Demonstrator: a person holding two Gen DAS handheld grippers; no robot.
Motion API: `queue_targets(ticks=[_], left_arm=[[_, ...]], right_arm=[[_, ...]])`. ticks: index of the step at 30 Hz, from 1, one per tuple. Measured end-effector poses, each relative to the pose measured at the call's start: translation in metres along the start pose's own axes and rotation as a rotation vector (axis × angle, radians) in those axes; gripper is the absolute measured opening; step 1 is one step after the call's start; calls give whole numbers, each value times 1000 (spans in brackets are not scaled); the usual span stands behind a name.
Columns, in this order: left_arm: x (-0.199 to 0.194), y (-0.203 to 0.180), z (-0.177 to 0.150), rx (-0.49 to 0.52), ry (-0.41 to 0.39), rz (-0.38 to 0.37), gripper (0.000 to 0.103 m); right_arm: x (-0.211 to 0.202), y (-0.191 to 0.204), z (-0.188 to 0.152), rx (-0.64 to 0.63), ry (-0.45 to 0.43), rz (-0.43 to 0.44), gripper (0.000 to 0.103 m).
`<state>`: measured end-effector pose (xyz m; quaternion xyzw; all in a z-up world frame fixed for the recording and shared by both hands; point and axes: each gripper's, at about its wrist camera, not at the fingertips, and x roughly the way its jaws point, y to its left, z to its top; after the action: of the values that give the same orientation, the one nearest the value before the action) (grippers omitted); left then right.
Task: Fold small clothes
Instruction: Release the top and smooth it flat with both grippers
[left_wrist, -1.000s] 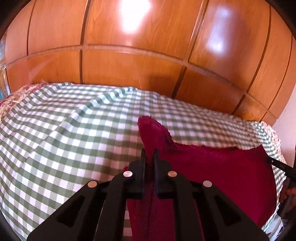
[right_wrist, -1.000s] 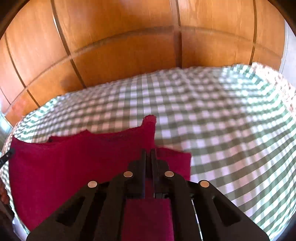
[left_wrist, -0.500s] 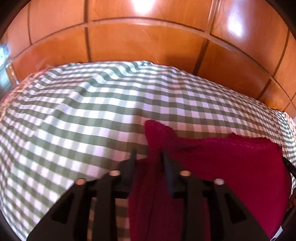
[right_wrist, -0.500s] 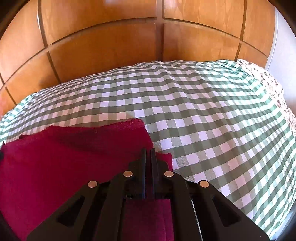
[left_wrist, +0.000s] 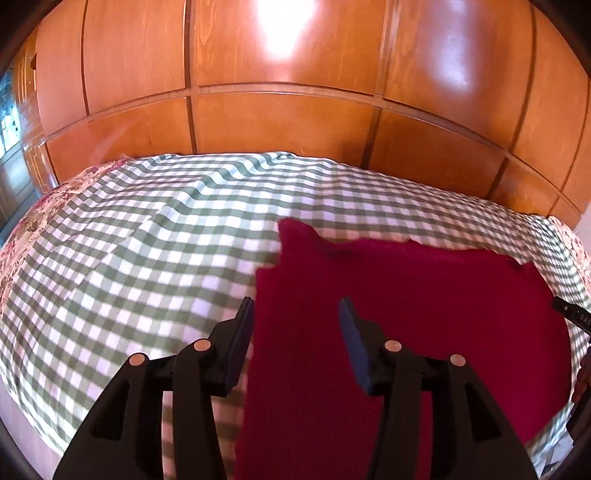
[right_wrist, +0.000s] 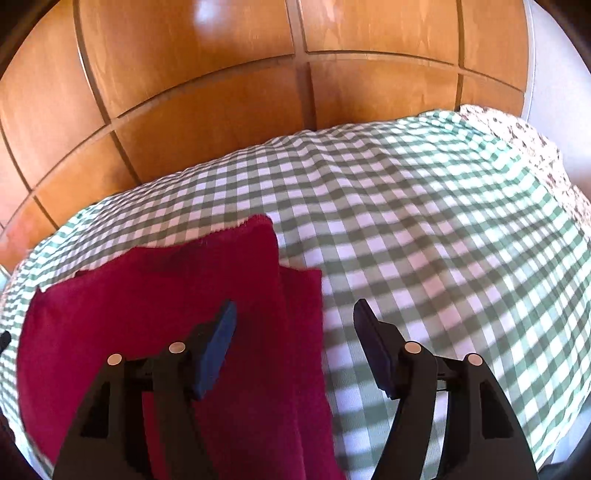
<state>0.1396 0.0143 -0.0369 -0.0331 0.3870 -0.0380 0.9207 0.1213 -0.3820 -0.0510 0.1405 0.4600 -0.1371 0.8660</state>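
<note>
A dark red cloth (left_wrist: 406, 302) lies folded on the green-and-white checked cover (left_wrist: 147, 258). In the left wrist view my left gripper (left_wrist: 297, 310) hovers over the cloth's left edge, its jaws opening; the cloth lies flat below them and the pads are off it. In the right wrist view the same red cloth (right_wrist: 166, 314) fills the lower left. My right gripper (right_wrist: 293, 314) stands over its right edge, jaws opening wide, gripping nothing. The right gripper's tip (left_wrist: 572, 314) also shows at the far right edge of the left wrist view.
A panelled wooden headboard (left_wrist: 295, 122) rises behind the bed. A floral bedspread (right_wrist: 535, 155) shows beyond the checked cover's right side, and again as a floral edge (left_wrist: 33, 229) on the left. The checked cover (right_wrist: 443, 240) stretches right of the cloth.
Both grippers were shut on the cloth's upper corners a second ago. They have laid the corners down and opened, the left first, and the cloth now lies flat.
</note>
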Motion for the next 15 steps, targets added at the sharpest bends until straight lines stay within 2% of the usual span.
queue_targets(ticks=[2,4,7,8,10,15], left_arm=[[-3,-4,-6,10,5,-8,47],[-7,-8,-14,19,11,-17,47],[-9,-13,-20,32,13,-16,47],[-10,-14,-22,34,17,-19,48],[-12,-17,-26,36,23,-23,48],[-19,-24,-31,57,13,-15,49]], right_arm=[[-6,-8,-9,43,18,53,65],[-9,-13,-18,73,43,98,71],[-13,-18,-32,105,75,157,72],[-14,-19,-35,114,80,172,73],[-16,-23,-43,132,89,200,81],[-20,-27,-57,141,109,251,85]])
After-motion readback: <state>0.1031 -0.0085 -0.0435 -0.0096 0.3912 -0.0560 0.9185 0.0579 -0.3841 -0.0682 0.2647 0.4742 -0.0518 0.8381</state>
